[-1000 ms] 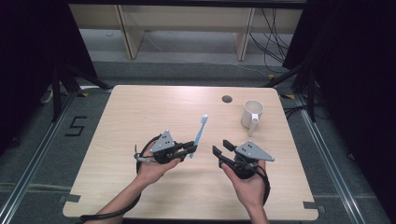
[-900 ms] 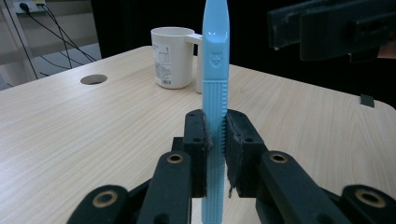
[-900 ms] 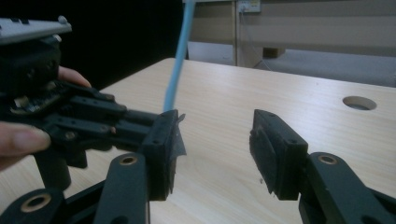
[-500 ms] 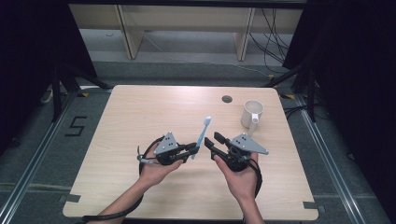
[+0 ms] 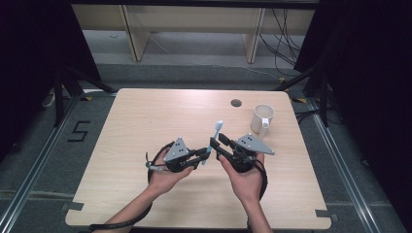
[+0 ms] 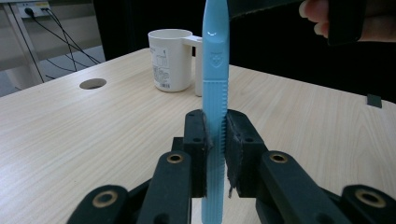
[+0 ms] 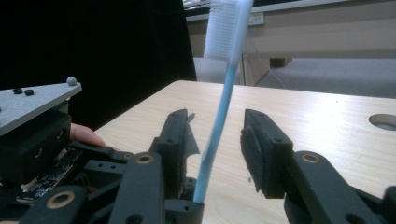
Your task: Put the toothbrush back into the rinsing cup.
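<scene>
Standing between the two grippers in the high view, the light-blue toothbrush point(image 5: 214, 137) rises from the left gripper point(image 5: 203, 156), its long axis tipped up and away toward the far side, head uppermost; the right gripper point(image 5: 217, 143) sits just right of it, the white mug point(image 5: 262, 119) farther right. In the left gripper view, both pads clamp the ribbed handle point(image 6: 215, 93). In the right gripper view, the jaws have just been closing with the brush neck point(image 7: 219, 116) between them, neither pad pressing yet, a gap showing on each side.
</scene>
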Tool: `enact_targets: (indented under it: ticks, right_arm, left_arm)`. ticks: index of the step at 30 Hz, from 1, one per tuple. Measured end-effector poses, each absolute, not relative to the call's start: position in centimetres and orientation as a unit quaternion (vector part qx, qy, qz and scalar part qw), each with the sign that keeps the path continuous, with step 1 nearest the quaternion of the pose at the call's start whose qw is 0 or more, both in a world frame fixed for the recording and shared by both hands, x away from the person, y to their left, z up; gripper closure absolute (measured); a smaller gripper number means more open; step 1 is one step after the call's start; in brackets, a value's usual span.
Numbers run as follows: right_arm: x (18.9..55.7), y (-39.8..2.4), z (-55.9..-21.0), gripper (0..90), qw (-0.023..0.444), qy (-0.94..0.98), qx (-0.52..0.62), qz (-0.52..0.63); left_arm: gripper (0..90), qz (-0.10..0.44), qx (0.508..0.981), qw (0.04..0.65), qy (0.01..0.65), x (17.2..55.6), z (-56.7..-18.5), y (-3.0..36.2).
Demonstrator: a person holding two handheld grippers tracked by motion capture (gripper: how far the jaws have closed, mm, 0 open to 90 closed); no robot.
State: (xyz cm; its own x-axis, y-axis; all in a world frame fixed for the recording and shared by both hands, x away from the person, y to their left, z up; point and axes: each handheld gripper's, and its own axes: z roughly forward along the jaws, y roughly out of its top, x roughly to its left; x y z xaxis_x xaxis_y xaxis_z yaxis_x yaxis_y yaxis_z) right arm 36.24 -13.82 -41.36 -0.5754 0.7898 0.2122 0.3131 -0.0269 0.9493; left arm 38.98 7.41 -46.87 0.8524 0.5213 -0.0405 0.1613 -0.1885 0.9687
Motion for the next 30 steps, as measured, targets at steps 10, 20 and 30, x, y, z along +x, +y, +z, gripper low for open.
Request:
enact_targets:
  ticks: [10,20,30]
  right_arm:
    - [36.57,-13.68,-41.63,73.6,0.200,0.659,0.431,0.583]
    - [36.61,-13.56,-41.61,81.4,0.207,0.657,0.429,0.584]
    - [36.49,-13.34,-41.55,85.8,0.209,0.656,0.424,0.588]
  left_arm:
    - [78.6,0.154,0.756,0.593,0.231,38.69,-47.01,7.02]
    - [78.6,0.153,0.754,0.596,0.230,38.68,-46.93,6.78]
    - [78.4,0.154,0.752,0.598,0.232,38.81,-46.96,6.53]
